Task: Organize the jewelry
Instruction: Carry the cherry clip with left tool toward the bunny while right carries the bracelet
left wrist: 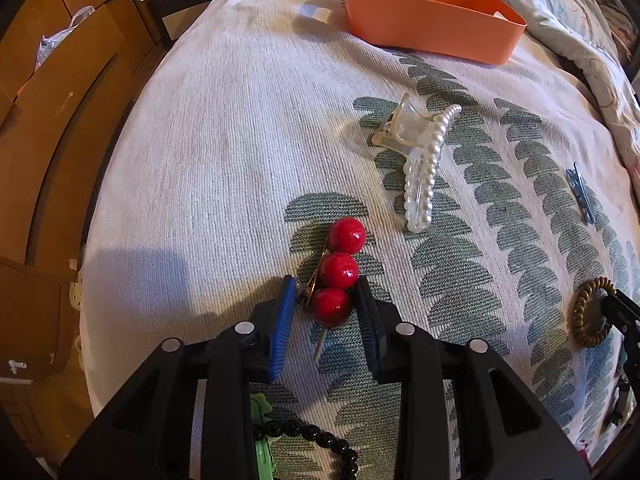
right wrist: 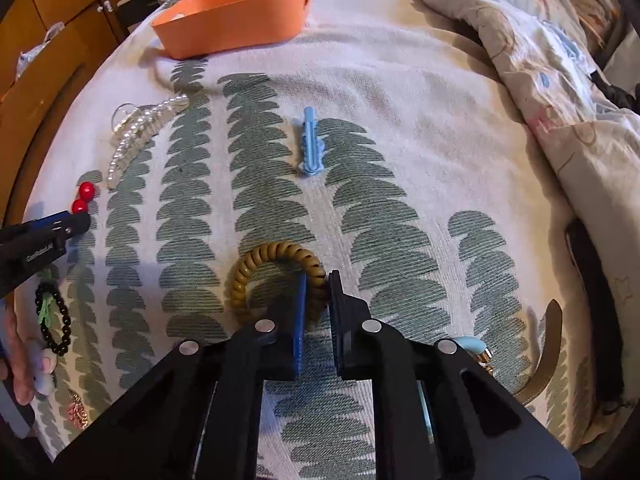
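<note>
In the left wrist view, my left gripper [left wrist: 326, 304] is open around the near end of a red three-ball hair clip [left wrist: 338, 270] lying on the bedspread; the right finger touches the nearest ball. In the right wrist view, my right gripper [right wrist: 318, 288] is shut on the right side of a tan spiral hair tie [right wrist: 256, 268]. The tie also shows in the left wrist view [left wrist: 582, 312]. An orange basket [left wrist: 432, 20] stands at the far end of the bed; it also shows in the right wrist view [right wrist: 232, 12].
A pearl claw clip [left wrist: 420, 160] lies beyond the red clip. A blue hair clip [right wrist: 311, 142] lies mid-bed. A black bead bracelet [right wrist: 60, 320], a green item, a watch with a tan strap [right wrist: 548, 356] and a rumpled quilt [right wrist: 540, 60] are around. Wooden cabinets [left wrist: 60, 100] stand left.
</note>
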A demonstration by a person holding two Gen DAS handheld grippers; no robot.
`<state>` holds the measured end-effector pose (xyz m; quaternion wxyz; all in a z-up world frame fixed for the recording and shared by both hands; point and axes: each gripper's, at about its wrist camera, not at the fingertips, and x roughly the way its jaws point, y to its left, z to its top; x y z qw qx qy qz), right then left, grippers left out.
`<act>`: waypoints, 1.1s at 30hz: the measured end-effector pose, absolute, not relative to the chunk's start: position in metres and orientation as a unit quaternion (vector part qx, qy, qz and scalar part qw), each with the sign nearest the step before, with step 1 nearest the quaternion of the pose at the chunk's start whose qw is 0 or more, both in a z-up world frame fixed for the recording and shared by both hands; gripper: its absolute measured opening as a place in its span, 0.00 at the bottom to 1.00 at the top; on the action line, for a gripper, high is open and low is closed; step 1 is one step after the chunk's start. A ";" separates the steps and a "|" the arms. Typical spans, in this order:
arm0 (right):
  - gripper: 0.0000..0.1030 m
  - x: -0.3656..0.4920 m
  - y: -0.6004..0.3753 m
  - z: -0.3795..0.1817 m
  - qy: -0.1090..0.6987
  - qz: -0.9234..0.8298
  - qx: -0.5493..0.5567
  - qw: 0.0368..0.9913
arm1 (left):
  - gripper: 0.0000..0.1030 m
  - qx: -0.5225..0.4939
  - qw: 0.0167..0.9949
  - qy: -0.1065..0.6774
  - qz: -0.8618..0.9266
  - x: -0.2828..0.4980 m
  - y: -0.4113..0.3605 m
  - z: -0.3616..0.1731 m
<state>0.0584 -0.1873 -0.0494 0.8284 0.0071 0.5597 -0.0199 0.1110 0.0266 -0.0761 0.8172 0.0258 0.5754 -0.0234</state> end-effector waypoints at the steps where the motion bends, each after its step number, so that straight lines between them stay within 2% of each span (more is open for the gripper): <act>1: 0.12 0.058 -0.187 -0.049 0.559 -0.020 0.008 0.829 | 0.30 0.024 0.817 0.575 -0.023 0.111 0.027 -0.076; 19: 0.11 0.023 -0.212 -0.005 0.514 0.001 0.070 0.855 | 0.26 0.004 0.832 0.554 -0.034 0.092 0.034 -0.049; 33: 0.11 -0.040 -0.221 0.003 0.496 0.003 0.108 0.862 | 0.26 -0.002 0.855 0.515 -0.056 0.007 0.029 -0.014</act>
